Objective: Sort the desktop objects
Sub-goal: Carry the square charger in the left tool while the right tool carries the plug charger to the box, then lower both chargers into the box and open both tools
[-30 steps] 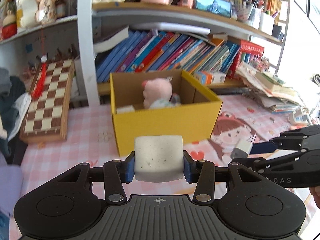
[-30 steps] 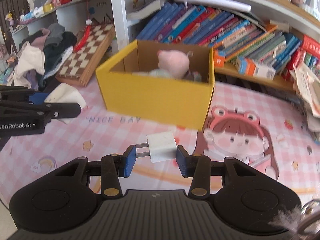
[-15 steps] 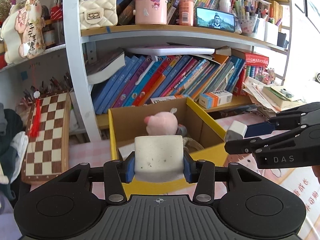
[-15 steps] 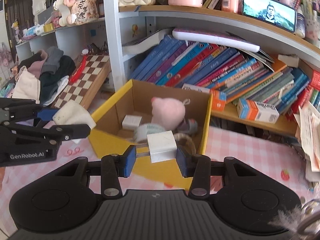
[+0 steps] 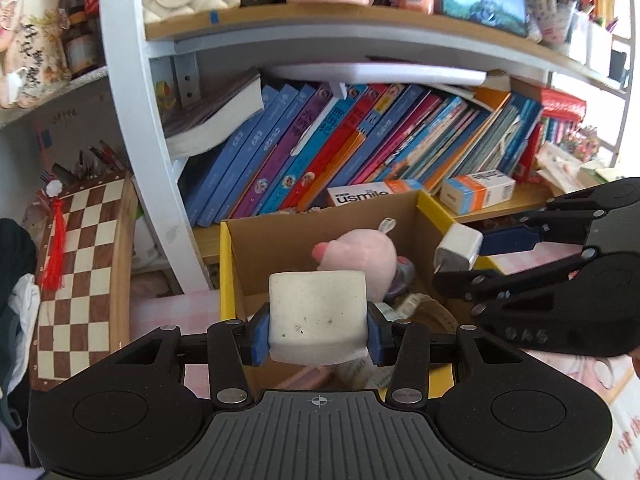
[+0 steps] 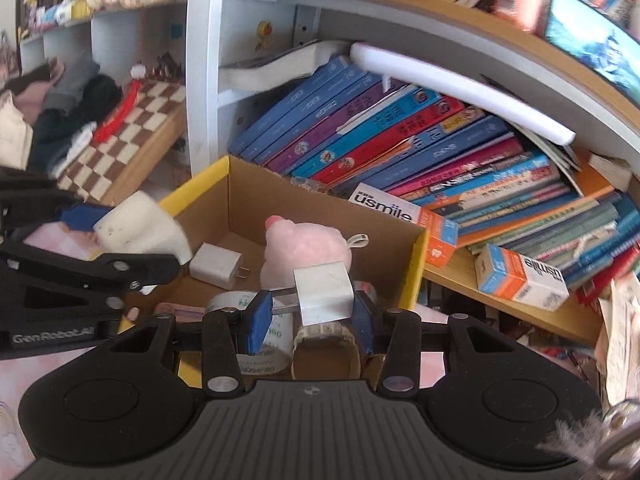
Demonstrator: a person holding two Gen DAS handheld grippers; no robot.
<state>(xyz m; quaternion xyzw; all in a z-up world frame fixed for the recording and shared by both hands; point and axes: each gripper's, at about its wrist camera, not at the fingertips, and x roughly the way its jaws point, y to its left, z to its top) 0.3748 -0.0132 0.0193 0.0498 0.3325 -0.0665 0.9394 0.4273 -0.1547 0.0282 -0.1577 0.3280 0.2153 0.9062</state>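
Left hand-held gripper (image 5: 318,330) clamped on white block (image 5: 318,316), above yellow box (image 5: 226,264) near edge. Right hand-held gripper (image 6: 314,316) pinching white charger (image 6: 324,294) over box interior, beside pink plush (image 6: 304,248).

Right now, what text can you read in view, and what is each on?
"usmile": white box behind the yellow cardboard box.
"usmile": orange-and-white carton on the shelf.
"GenRobot.AI": left tongs, side plate.
"DAS": right tongs, blurred.
Book spines and tape roll print: too small to read.
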